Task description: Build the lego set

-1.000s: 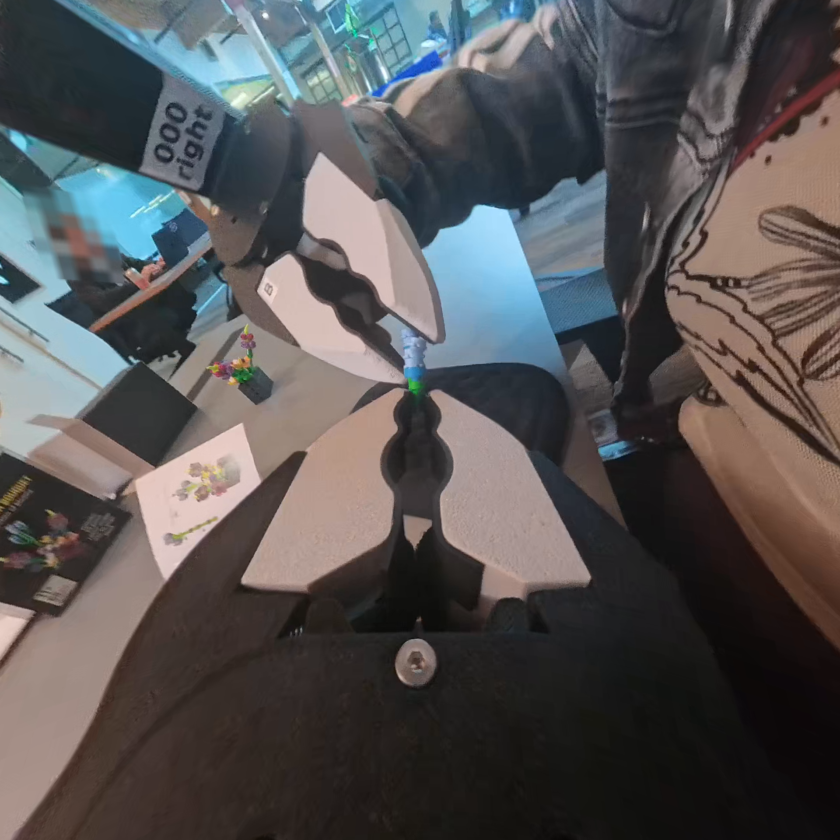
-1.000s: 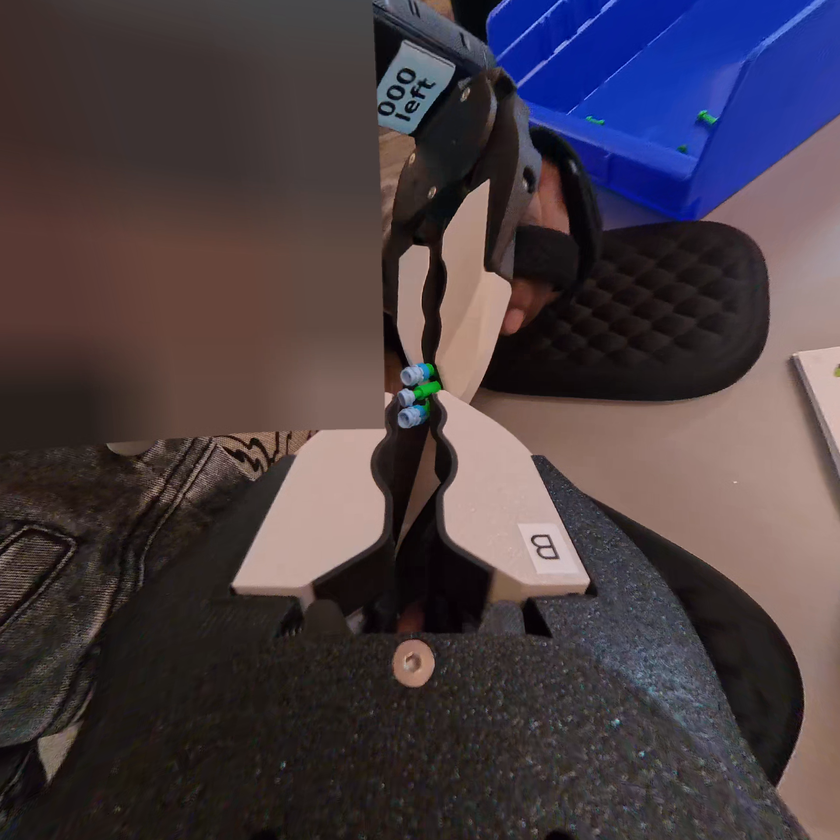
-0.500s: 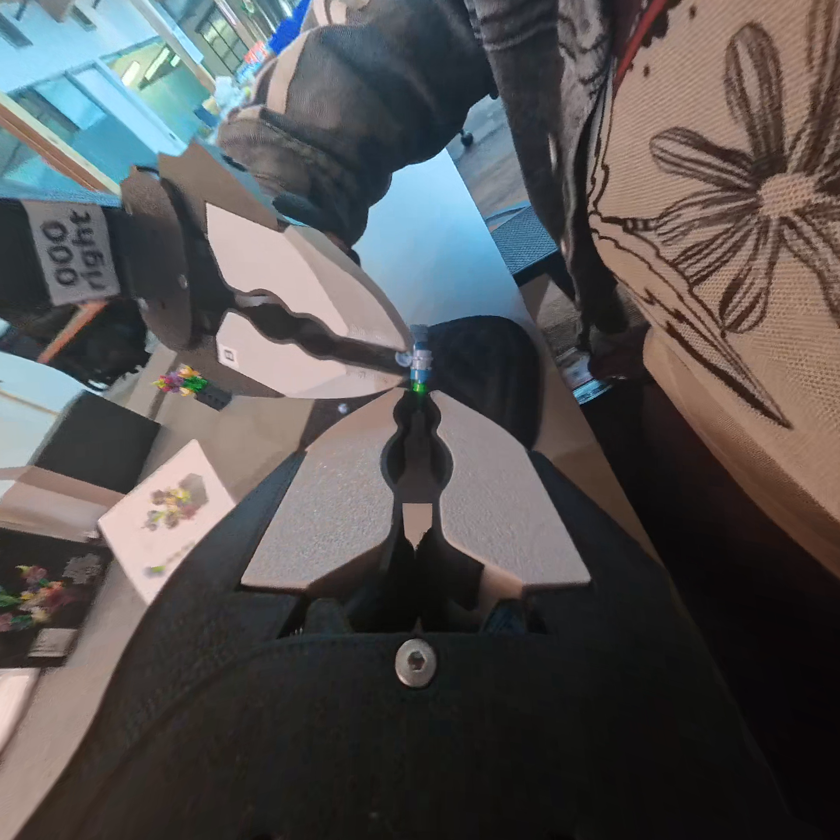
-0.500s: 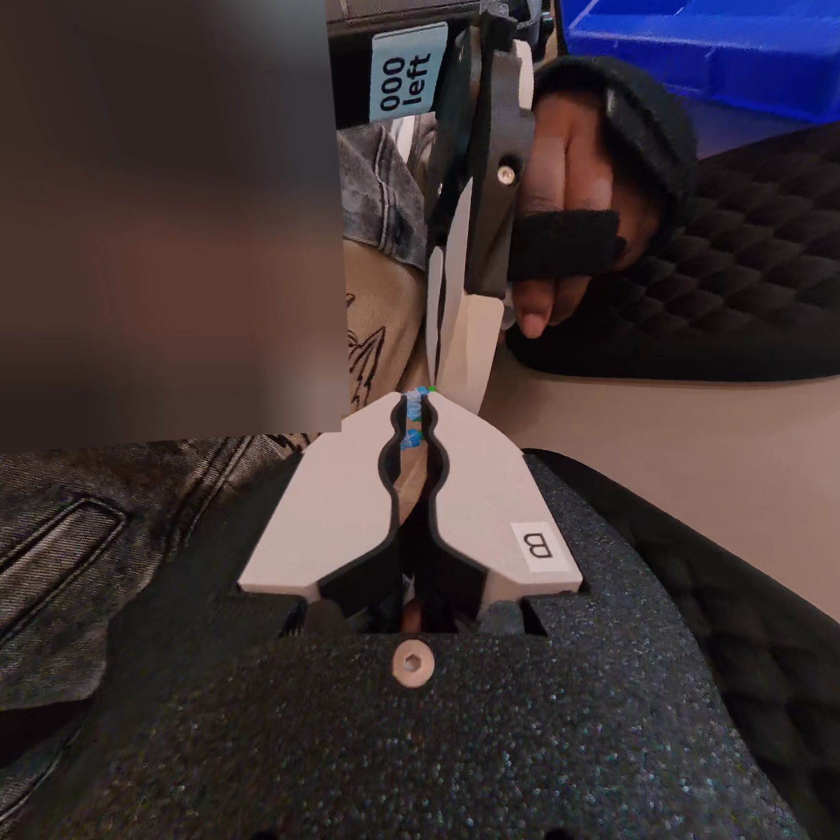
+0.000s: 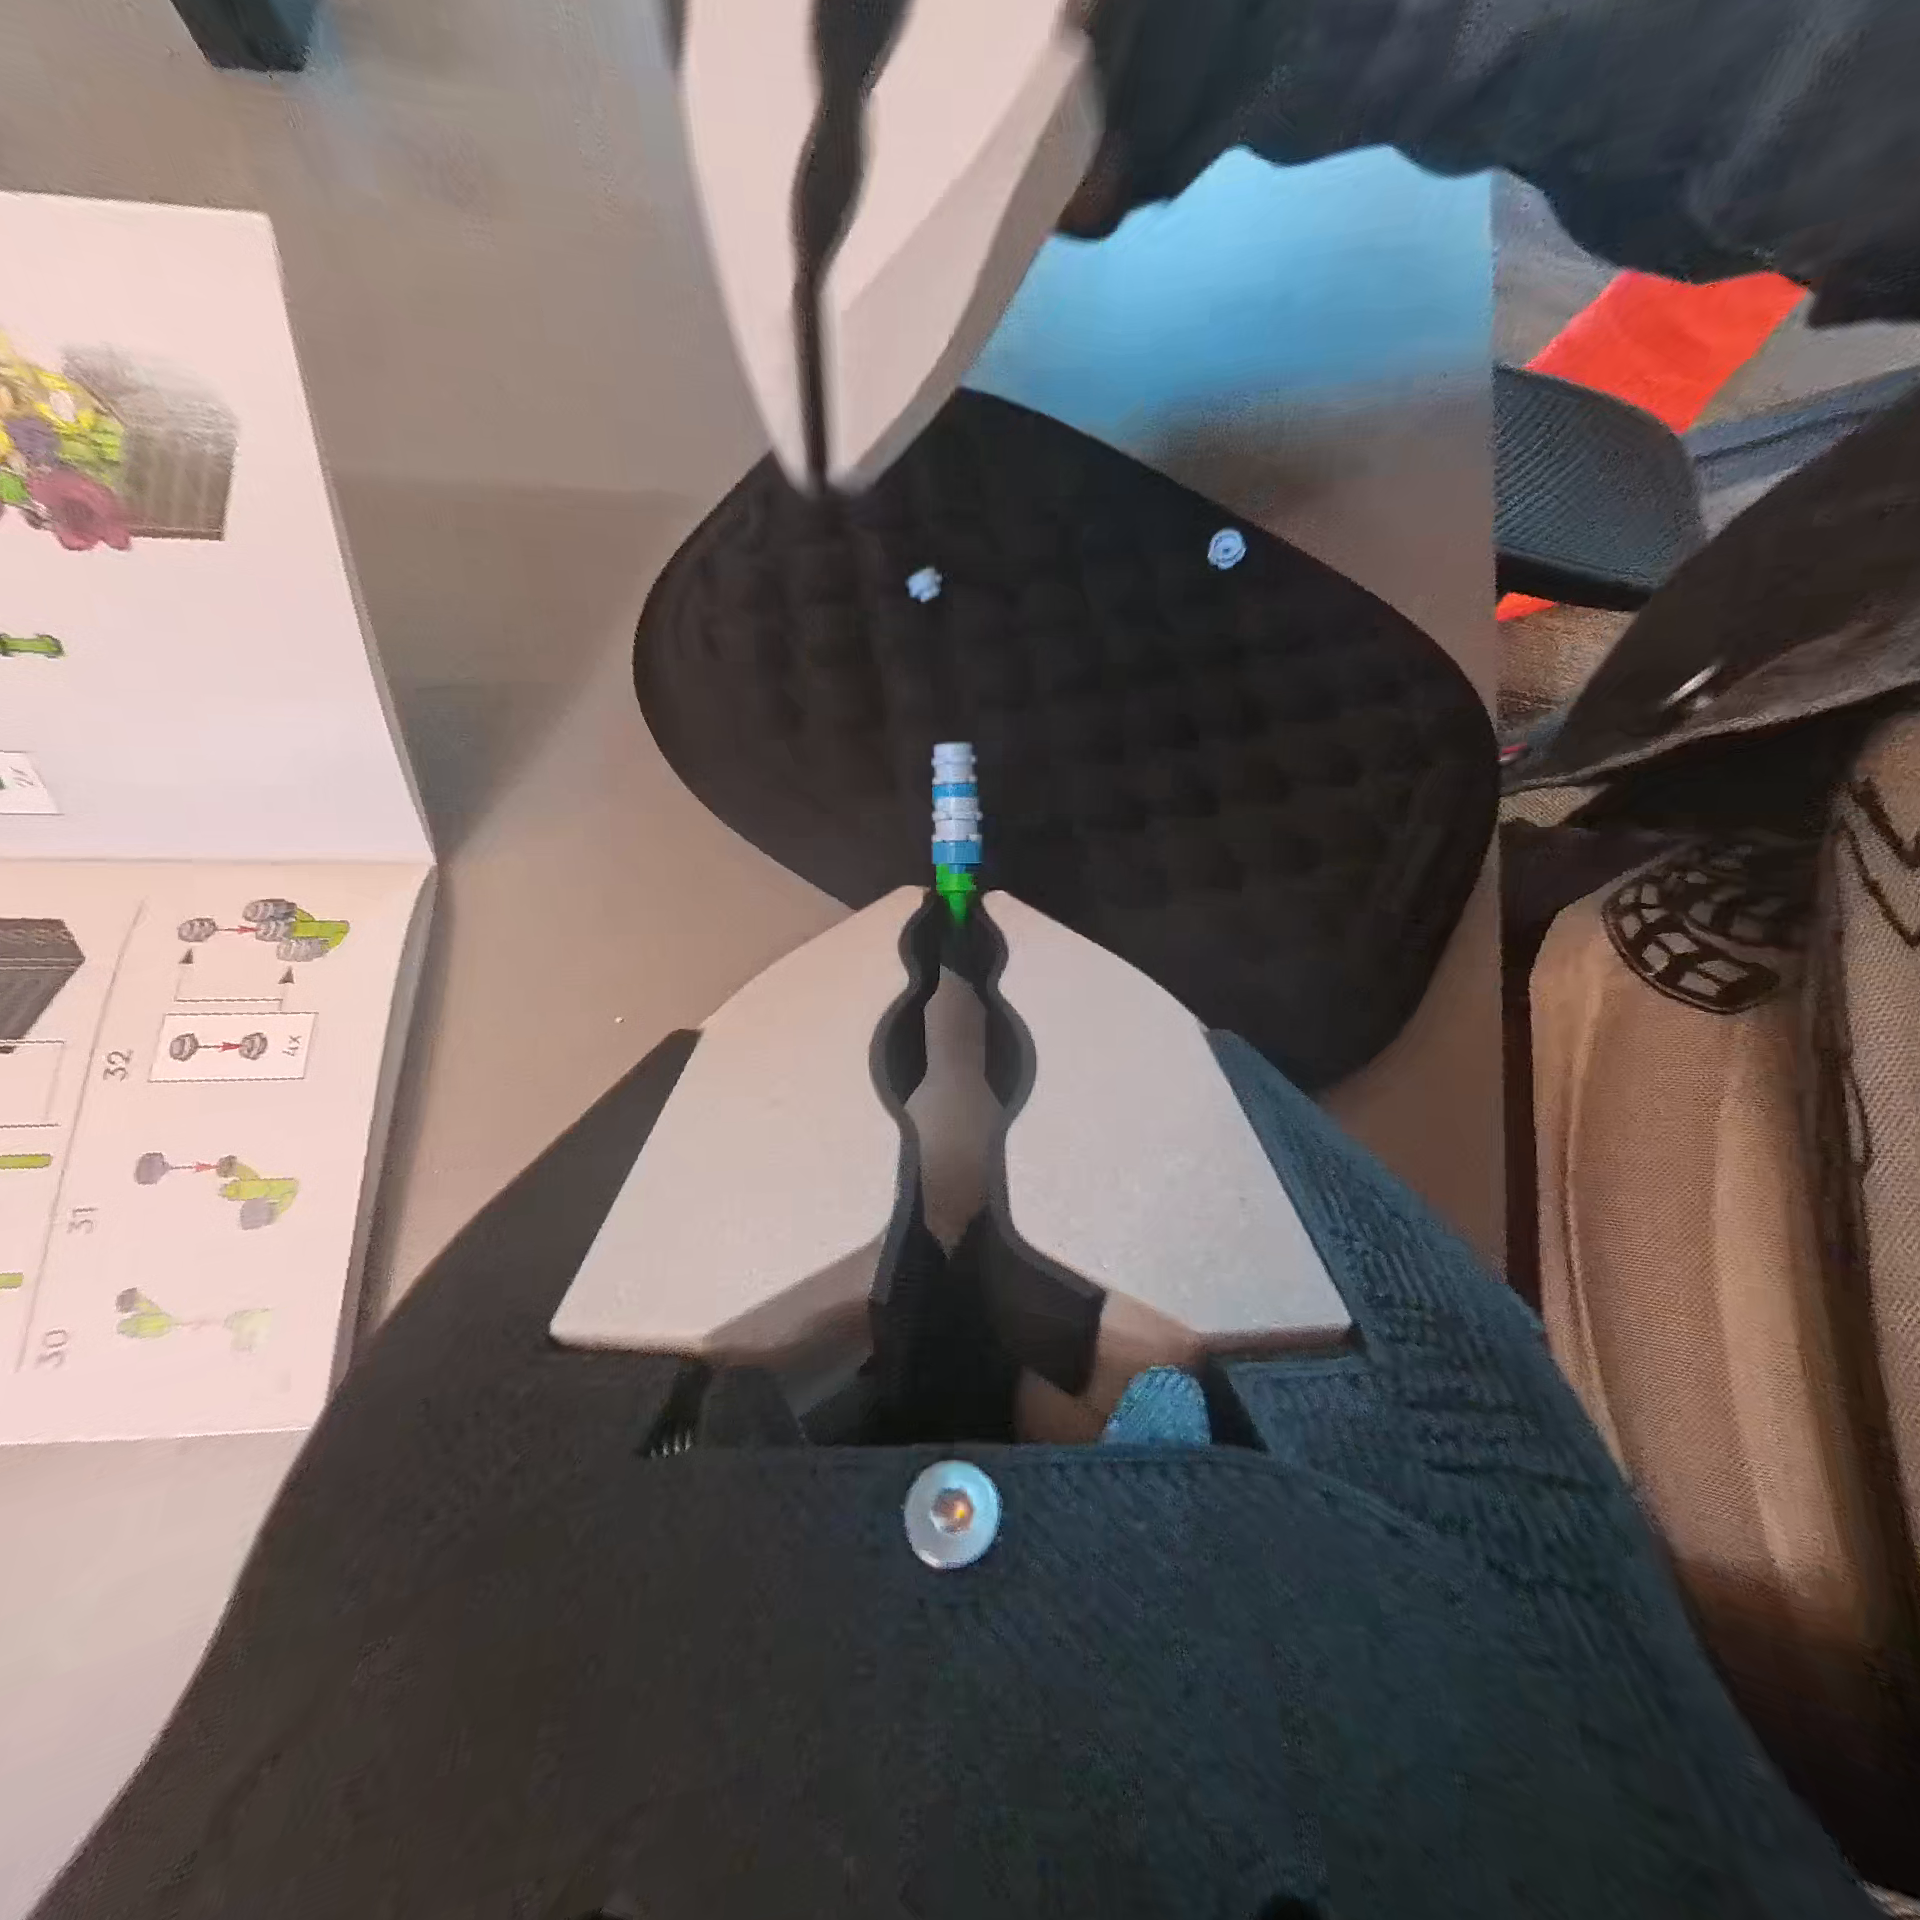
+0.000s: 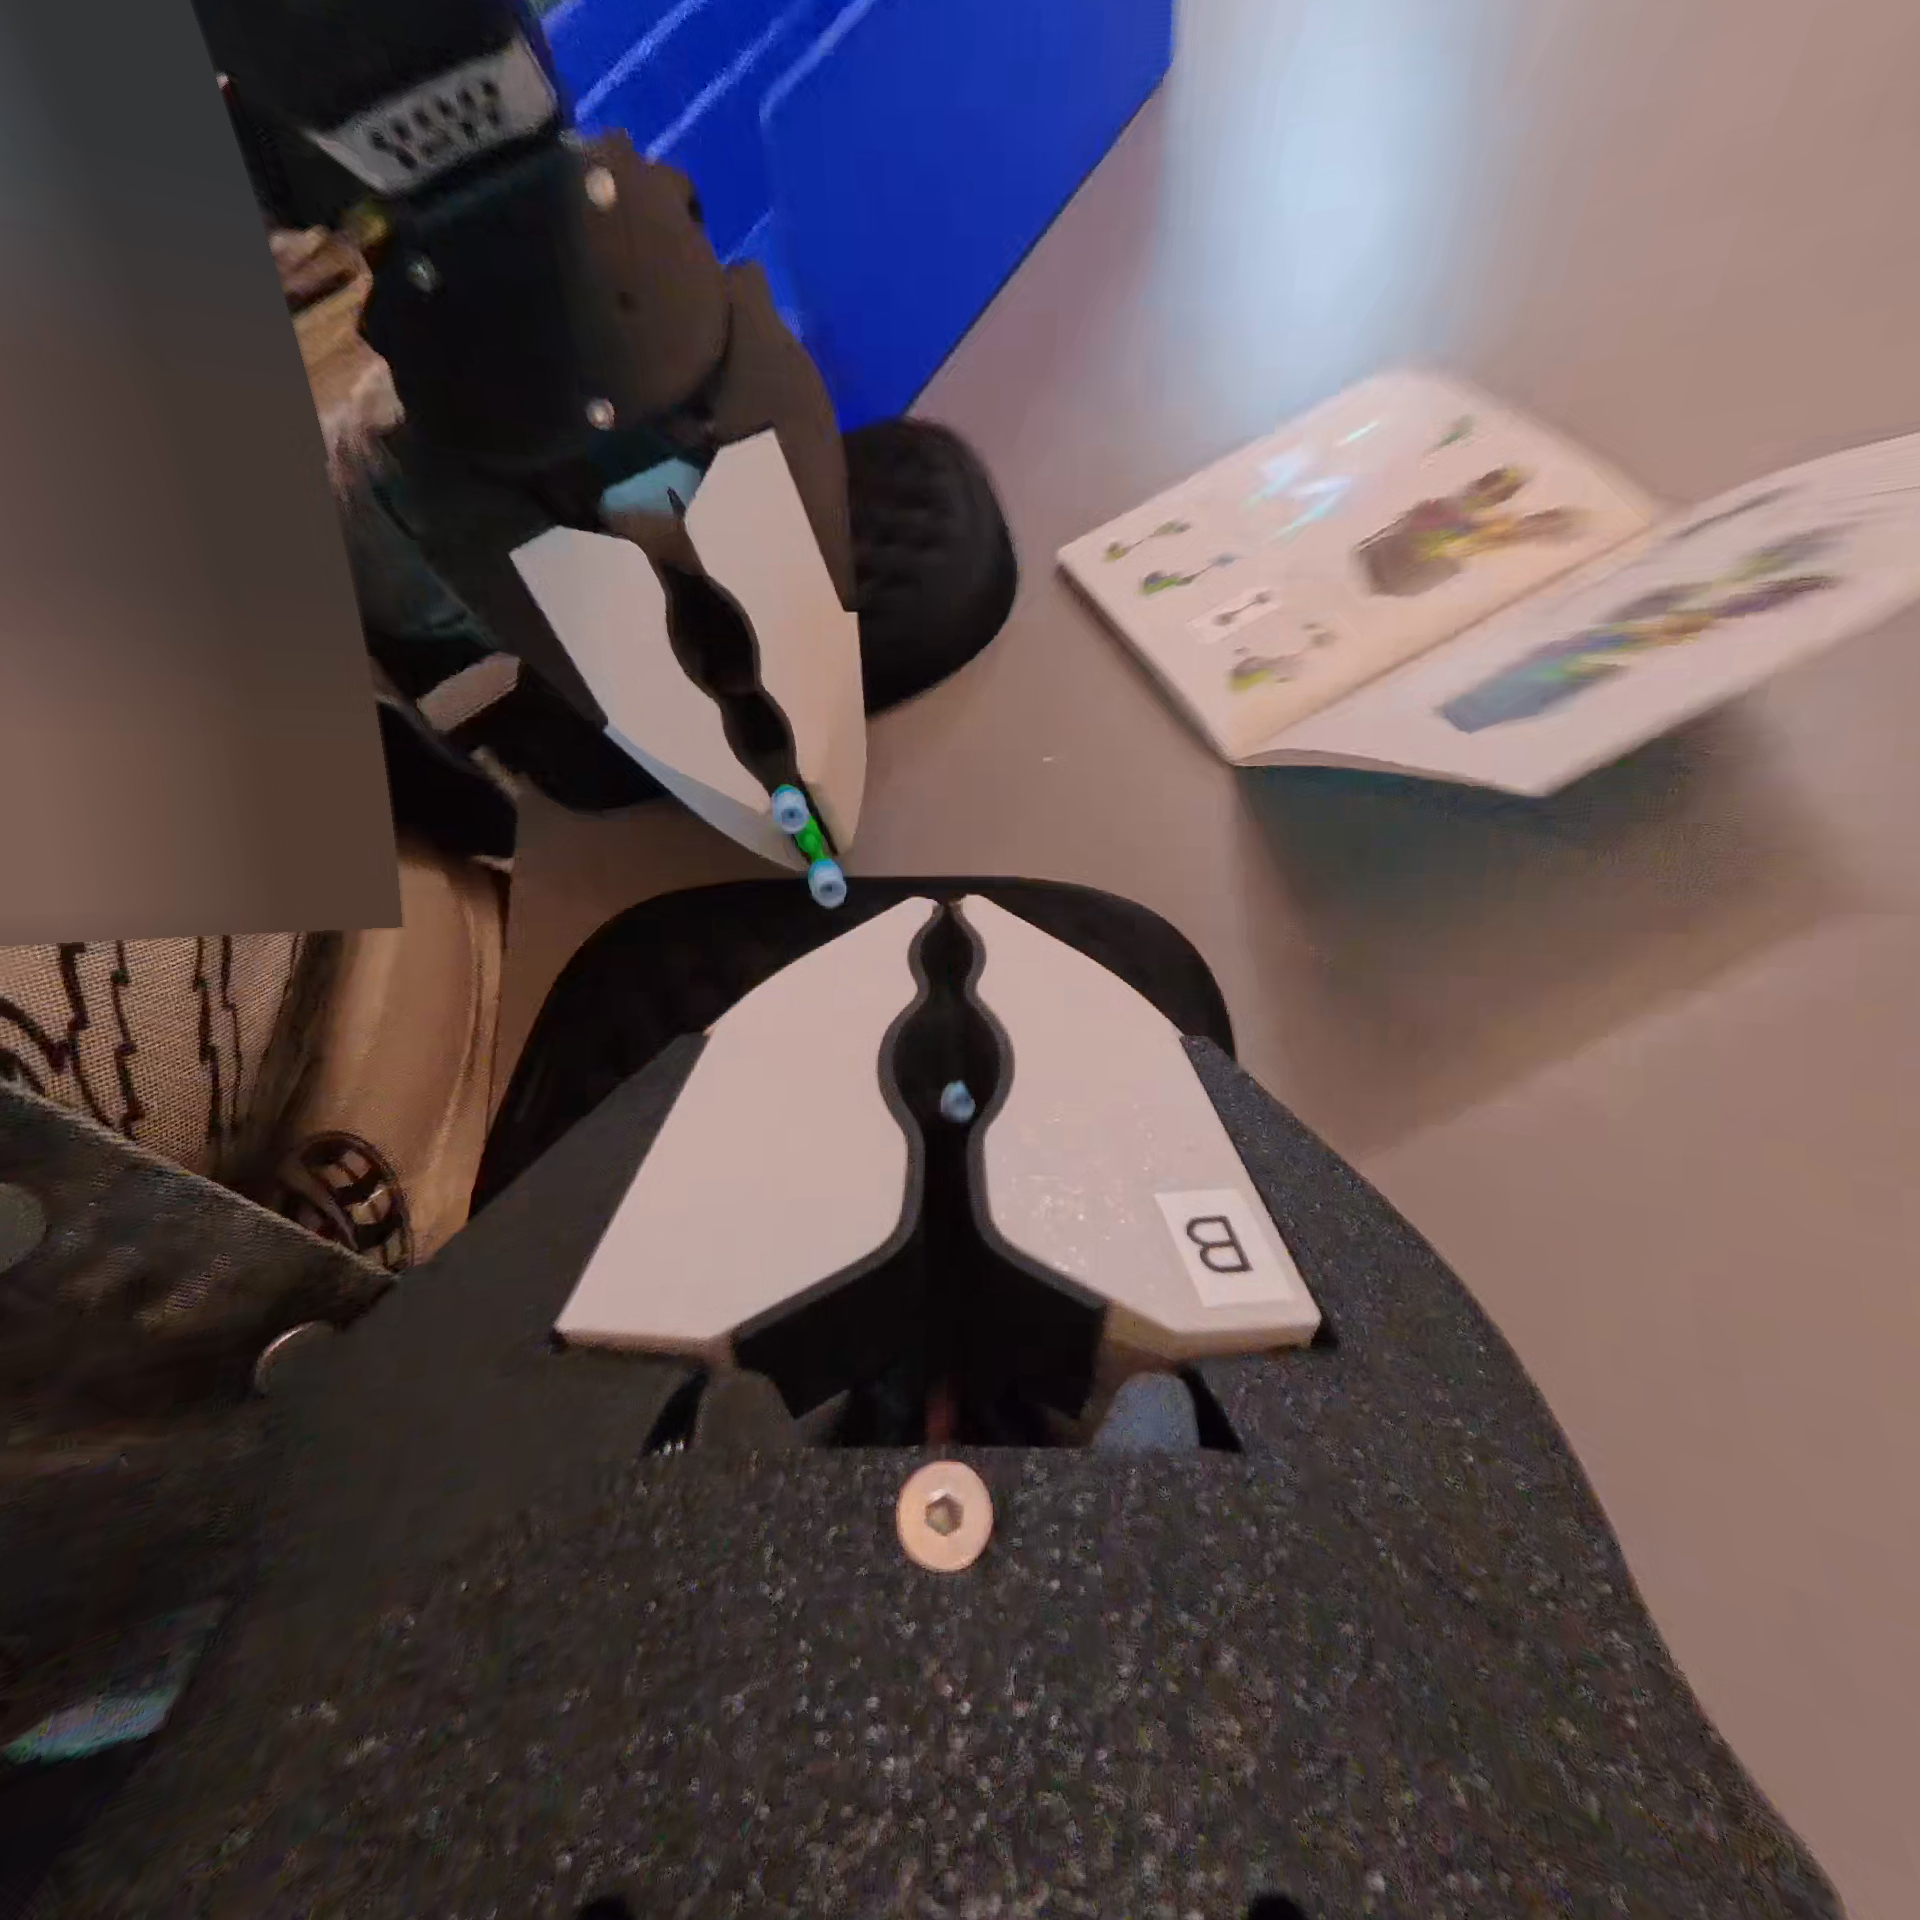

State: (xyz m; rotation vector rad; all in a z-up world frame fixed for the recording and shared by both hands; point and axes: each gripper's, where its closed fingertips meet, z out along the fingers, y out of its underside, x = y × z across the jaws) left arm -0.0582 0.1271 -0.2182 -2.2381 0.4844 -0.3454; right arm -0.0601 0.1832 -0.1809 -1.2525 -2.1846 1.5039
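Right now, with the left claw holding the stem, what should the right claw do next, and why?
Probably open the right claw and lower it onto the loose pale blue stud on the black mat. It is shut and looks empty, the stud lies just beneath it, and the left claw holds the green stem ready.

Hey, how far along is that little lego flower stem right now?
Done: several pale blue round pieces are stacked on the green stem.
In hand: the left claw is shut on the stem's base. The right claw is shut, apart from it, with nothing visible in it.
Left: two loose pale blue pieces lie on the black mat, and the booklet lies open.
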